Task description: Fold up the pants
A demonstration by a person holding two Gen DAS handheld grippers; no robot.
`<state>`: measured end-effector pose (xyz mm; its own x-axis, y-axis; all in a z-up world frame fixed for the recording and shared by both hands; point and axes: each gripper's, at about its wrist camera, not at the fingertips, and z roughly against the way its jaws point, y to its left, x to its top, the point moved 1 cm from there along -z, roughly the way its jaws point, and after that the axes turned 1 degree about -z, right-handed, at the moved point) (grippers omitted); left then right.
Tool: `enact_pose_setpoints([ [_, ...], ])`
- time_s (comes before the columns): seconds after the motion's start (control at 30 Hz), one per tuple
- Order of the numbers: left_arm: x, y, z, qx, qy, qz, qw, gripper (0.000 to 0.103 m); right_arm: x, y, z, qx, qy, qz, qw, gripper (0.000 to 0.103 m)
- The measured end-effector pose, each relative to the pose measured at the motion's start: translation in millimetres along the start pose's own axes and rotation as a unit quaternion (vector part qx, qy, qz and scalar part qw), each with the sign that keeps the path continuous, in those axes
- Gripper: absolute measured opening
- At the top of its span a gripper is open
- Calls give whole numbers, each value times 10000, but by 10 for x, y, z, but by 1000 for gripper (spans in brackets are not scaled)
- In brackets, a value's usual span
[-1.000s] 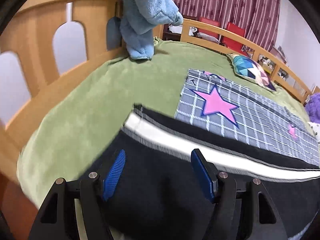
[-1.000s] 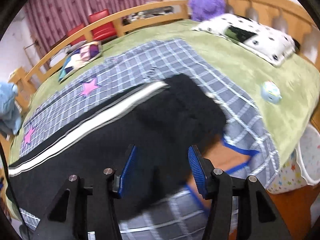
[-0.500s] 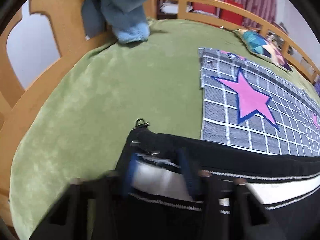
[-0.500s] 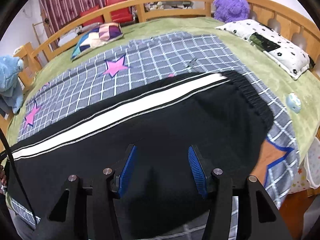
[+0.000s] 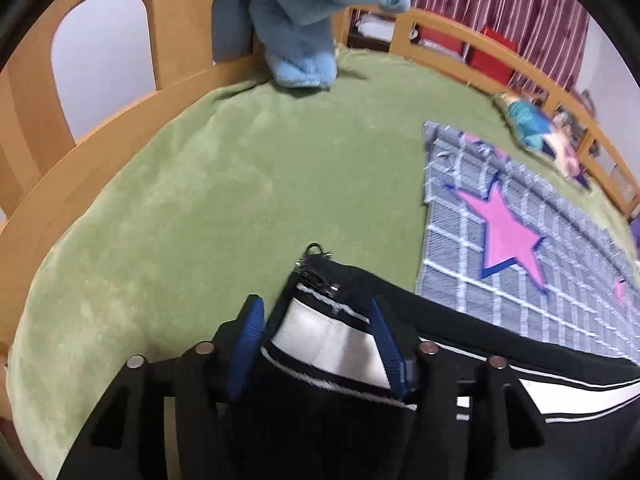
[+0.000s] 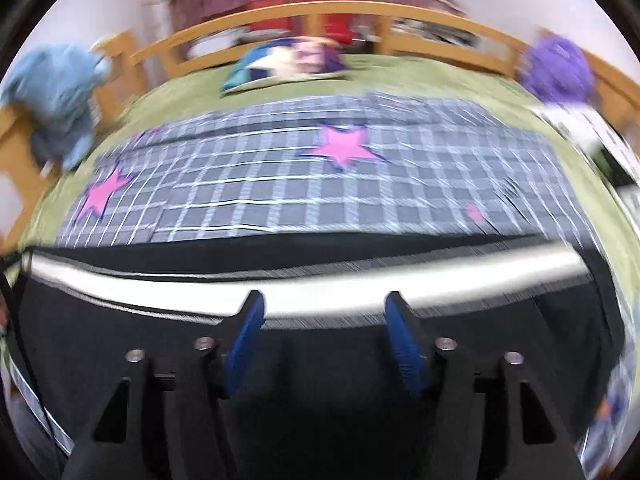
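Bed (image 5: 192, 208), green cover; black pants (image 6: 320, 420) spread along its near edge, partly over the checked blanket (image 6: 320, 184). Left claw (image 5: 316, 344) opening, hem end between the pads, apparently unpressed. Right claw (image 6: 324, 336) opening, empty above the fabric. Risk: the released hem slumps or creeps, skewing the fold.

a: what sort of place is this?
b: a bedroom in a home. a wooden bed frame (image 5: 100, 152) rings a green bedspread (image 5: 240, 184), with a grey checked blanket (image 6: 320, 184) bearing pink stars.
a: anything else?
b: a blue plush toy (image 5: 304, 20), a purple plush toy (image 6: 560, 76), a patterned cushion (image 6: 288, 62), maroon curtains (image 5: 500, 4).
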<state>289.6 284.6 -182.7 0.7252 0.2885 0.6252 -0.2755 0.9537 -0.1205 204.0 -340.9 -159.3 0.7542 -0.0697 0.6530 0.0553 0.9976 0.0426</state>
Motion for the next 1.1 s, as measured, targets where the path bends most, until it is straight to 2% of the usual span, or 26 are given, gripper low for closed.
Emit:
enact_pose_setpoints([
  [0.13,-99,-66,206,-272,-87,-42,9996,61,235,351,-461,304,127,1023,9942,68],
  [0.2,-156,-95,274,-336,-95,-77,9994,61,290,420,-655,428,259,1237,9911,68],
  [0.27,-195,-121,300,-367,-54,-163,9992,61,307,453,-890,700,618,1361,9863,67],
  [0.3,-213,-126,304,-343,-30,-225,9992,61,292,452,-971,726,756,1424,9842,61],
  [0.33,-227,-118,308,-266,-34,-271,9993,61,263,468,-1036,704,804,1541,9823,46],
  [0.37,-230,-98,306,-206,-49,-288,9994,61,245,483,-1046,726,758,1636,9809,30],
  [0.4,-228,-83,300,-171,-50,-288,9994,61,224,515,-1030,759,697,1770,9788,4],
  [0.5,-199,23,274,-135,-30,-129,9998,61,227,582,-910,575,409,1897,9793,3],
  [0.63,-131,87,240,-259,-81,166,9995,61,423,480,-755,679,-102,1358,9884,3],
  [0.7,-98,81,176,-229,-40,211,9995,61,411,479,-957,630,161,1308,9893,3],
  [0.77,-67,69,125,-222,1,219,9995,61,307,557,-1164,410,353,1489,9874,3],
  [0.83,-23,43,69,-191,25,175,9997,61,297,590,-1141,316,228,1477,9883,5],
  [0.97,85,-45,-146,78,123,19,9999,61,362,490,-1076,458,291,1093,9925,7],
  [1.0,100,-58,-207,102,132,25,9999,60,370,478,-1046,448,285,1040,9932,10],
  [1.03,109,-68,-255,90,125,38,9999,49,378,461,-999,424,258,996,9938,16],
  [1.07,119,-82,-280,103,51,-9,9999,25,376,440,-935,386,194,943,9946,19],
  [1.1,145,-108,-293,163,-56,-175,9997,25,365,417,-871,376,138,886,9953,28],
])
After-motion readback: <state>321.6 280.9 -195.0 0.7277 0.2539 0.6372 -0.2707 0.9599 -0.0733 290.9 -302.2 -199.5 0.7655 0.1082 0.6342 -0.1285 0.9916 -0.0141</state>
